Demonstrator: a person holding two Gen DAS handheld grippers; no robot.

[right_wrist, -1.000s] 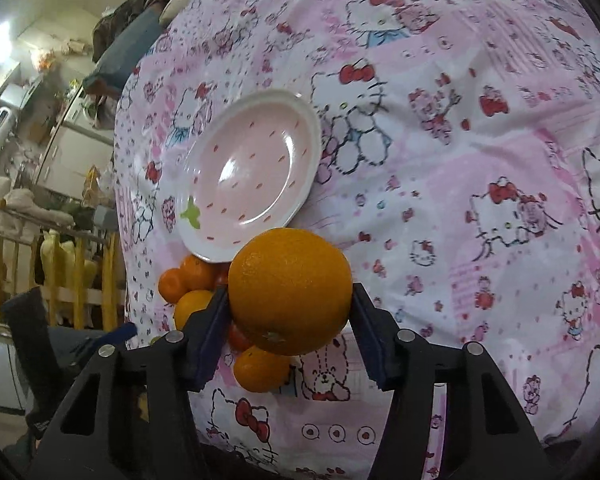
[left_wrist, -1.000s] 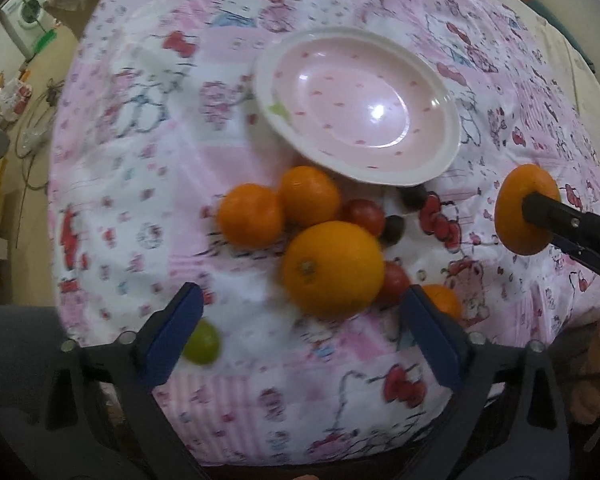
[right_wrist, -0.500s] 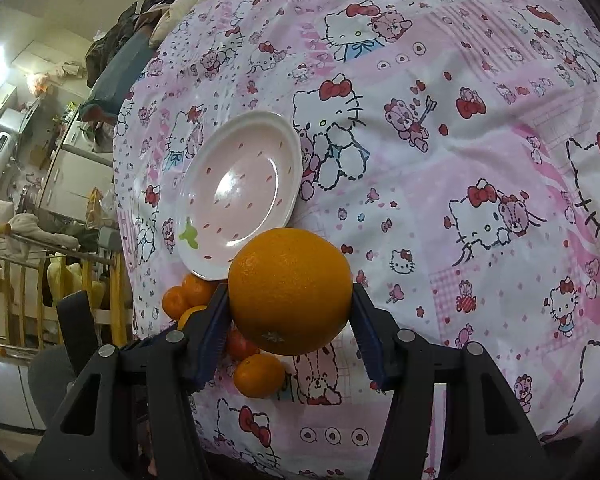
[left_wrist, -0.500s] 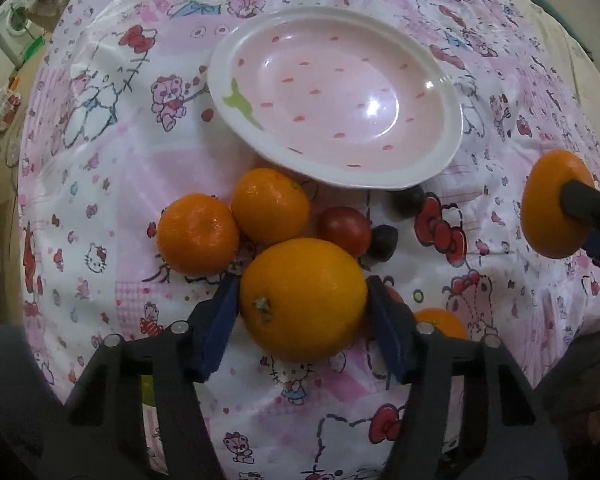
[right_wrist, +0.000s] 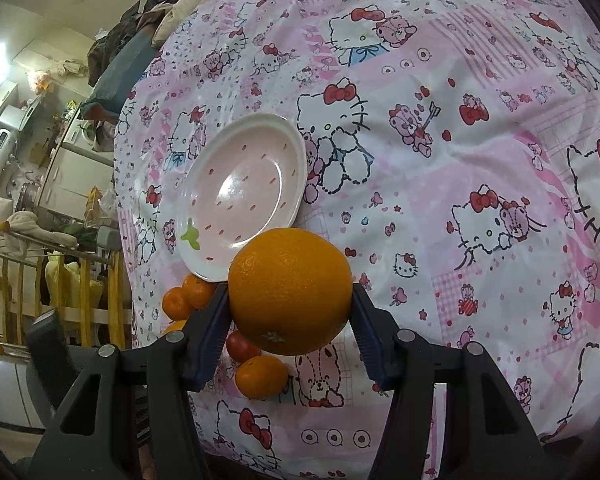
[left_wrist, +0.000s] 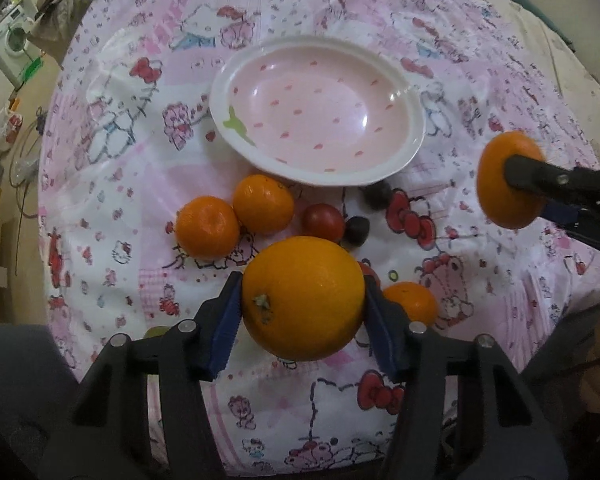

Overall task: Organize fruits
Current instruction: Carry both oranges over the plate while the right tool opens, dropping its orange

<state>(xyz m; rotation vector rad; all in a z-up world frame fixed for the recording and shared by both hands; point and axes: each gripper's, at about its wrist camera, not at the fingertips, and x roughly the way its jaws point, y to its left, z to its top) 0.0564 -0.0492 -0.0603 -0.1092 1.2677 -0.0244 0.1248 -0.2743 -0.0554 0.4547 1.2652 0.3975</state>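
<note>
My left gripper (left_wrist: 302,300) is shut on a large orange (left_wrist: 302,298) and holds it above the cloth. My right gripper (right_wrist: 290,298) is shut on another large orange (right_wrist: 290,296); it also shows at the right of the left wrist view (left_wrist: 508,180). An empty pink plate (left_wrist: 318,110) with a white rim lies beyond the fruit pile; it also shows in the right wrist view (right_wrist: 244,196). Two mandarins (left_wrist: 208,226) (left_wrist: 263,203), a red tomato (left_wrist: 323,222), two dark plums (left_wrist: 356,231) (left_wrist: 376,194) and a small mandarin (left_wrist: 410,304) lie on the cloth.
The pink Hello Kitty tablecloth (right_wrist: 460,160) covers a round table whose edge drops off at the left and near side. A small green fruit (left_wrist: 156,332) peeks out by my left finger. Household clutter and a yellow rack (right_wrist: 40,272) stand beyond the table's left edge.
My left gripper closed on the large orange and lifted it off the cloth. My right gripper kept hold of its orange and drew back a little from the plate.
</note>
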